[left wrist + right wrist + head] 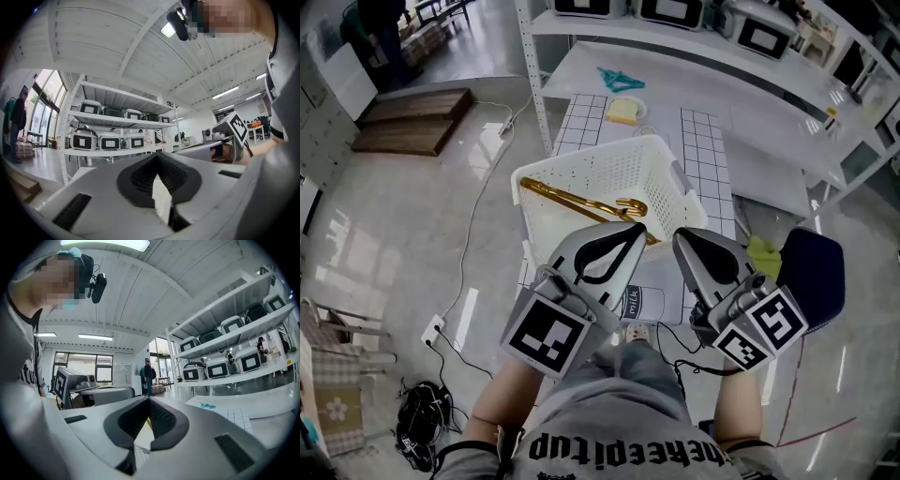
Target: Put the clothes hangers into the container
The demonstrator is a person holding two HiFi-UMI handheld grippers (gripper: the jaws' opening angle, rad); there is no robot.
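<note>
Both pairs of jaws pressed together, empty: left hand-held gripper and right hand-held gripper hang above the basket holding a gold hanger. Beyond the basket, a teal hanger lies crosswise on the bench, probably nearer the left.

A glossy grey floor carries a wooden pallet and a white power strip. White metal shelving rises toward a ribbed white ceiling with strip lights. Tall windows brighten the far wall.

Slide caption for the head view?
Left claw and right claw clamp the white basket's near rim, gold hanger inside; teal hanger on the table beyond.
</note>
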